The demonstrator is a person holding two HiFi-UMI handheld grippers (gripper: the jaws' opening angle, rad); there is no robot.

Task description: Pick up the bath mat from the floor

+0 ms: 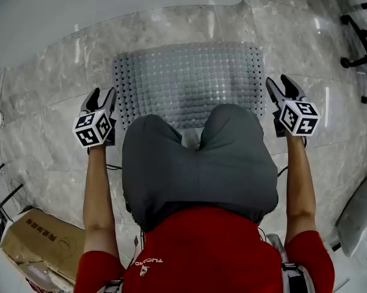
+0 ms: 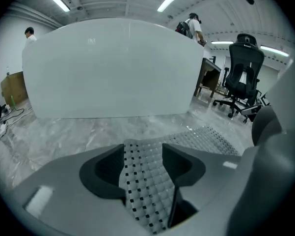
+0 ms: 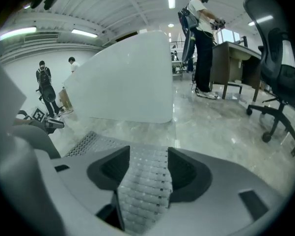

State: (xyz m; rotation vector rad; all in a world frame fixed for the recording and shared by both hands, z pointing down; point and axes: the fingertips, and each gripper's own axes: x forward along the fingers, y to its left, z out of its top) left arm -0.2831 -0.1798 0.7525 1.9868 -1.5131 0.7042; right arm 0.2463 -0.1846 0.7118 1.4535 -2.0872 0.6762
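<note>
Knees (image 1: 198, 157) overlap bath mat (image 1: 189, 81) near edge; left gripper (image 1: 105, 94), right gripper (image 1: 278, 82) jaws apart astride side edges; bare floor (image 1: 55, 72) around.

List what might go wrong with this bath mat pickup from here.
1. The bath mat lies flat on the glossy floor; the open left tongs and right tongs may close over its thin edges and slip.
2. The person's knees cover the mat's near edge; if they rest on it, lifting could snag.
</note>
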